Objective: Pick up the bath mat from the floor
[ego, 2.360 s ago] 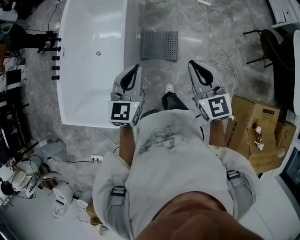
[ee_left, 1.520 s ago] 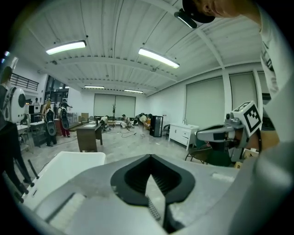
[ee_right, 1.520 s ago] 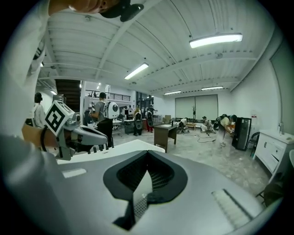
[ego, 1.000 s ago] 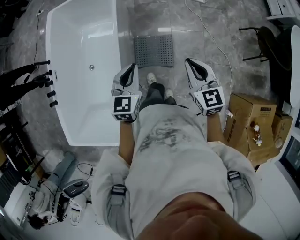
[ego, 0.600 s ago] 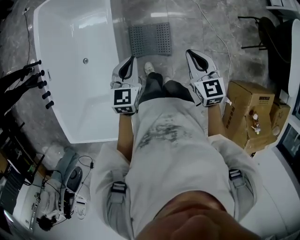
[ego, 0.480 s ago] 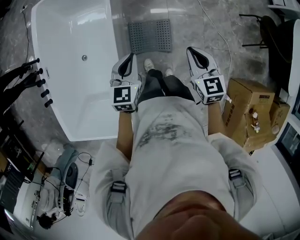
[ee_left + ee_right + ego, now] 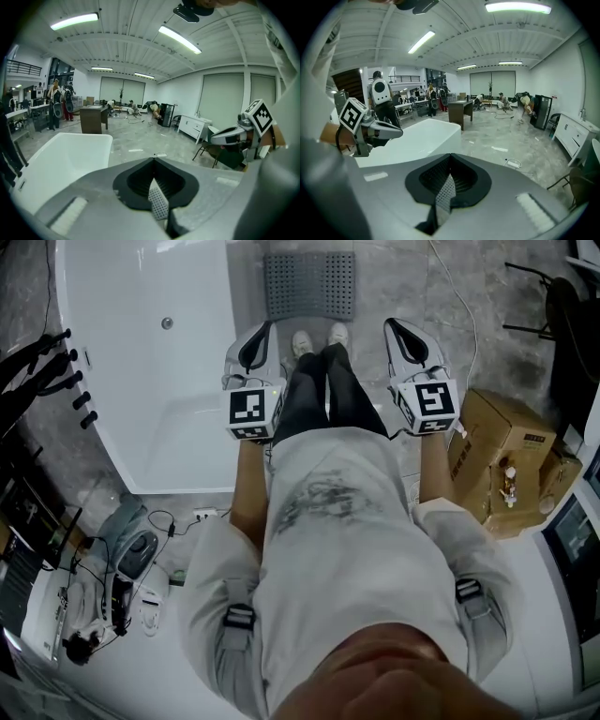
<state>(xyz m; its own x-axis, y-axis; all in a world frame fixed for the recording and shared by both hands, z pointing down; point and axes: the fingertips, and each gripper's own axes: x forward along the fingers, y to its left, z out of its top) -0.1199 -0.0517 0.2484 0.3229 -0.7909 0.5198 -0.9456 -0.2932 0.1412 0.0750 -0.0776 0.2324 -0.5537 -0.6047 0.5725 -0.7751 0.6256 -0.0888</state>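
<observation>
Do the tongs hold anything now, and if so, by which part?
Nothing is held. The left tongs and the right tongs are both shut and empty; the mat lies untouched.

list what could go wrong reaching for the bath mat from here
1. The left gripper and right gripper are both shut; lowered like this they would only push the bath mat, not pinch it.
2. The shoes sit right at the mat's near edge, so lifting that edge might catch on them.
3. The left gripper hangs close to the bathtub rim and could knock it on the way down.
</observation>
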